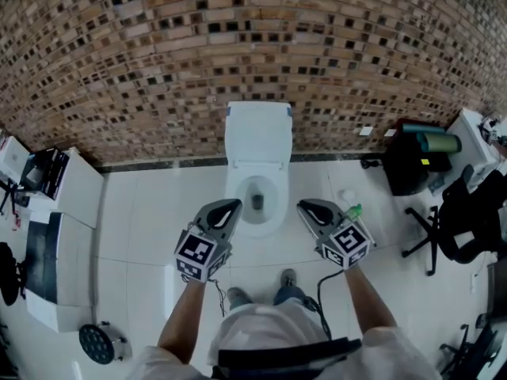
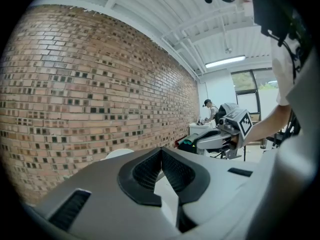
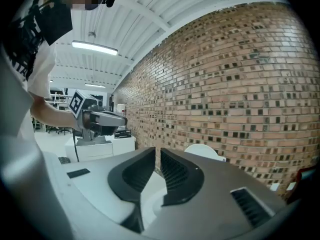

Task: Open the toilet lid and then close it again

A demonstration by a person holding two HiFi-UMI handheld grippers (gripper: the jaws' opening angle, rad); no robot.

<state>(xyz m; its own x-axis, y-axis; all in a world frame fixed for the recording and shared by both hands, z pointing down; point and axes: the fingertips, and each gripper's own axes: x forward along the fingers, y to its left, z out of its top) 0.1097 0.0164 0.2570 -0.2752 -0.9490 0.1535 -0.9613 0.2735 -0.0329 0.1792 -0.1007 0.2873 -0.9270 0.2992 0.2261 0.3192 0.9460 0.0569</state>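
Note:
The white toilet stands against the brick wall with its lid [image 1: 258, 133] raised upright, leaving the seat and bowl [image 1: 273, 212] uncovered. My left gripper [image 1: 230, 206] hovers by the bowl's front left, jaws shut and holding nothing. My right gripper [image 1: 304, 206] hovers by the bowl's front right, also shut and empty. Neither touches the toilet. In the left gripper view the shut jaws [image 2: 161, 153] point past the lid's white top [image 2: 120, 153], with the right gripper [image 2: 199, 140] alongside. In the right gripper view the pads [image 3: 156, 156] stand nearly together before the lid [image 3: 202, 151].
White cabinets [image 1: 67, 204] stand at the left, and a black round object [image 1: 99, 343] lies on the floor near them. At the right are a black bin [image 1: 412, 165], a green-capped bottle [image 1: 354, 210] and a black office chair [image 1: 467, 220]. The person's feet [image 1: 238, 295] rest before the bowl.

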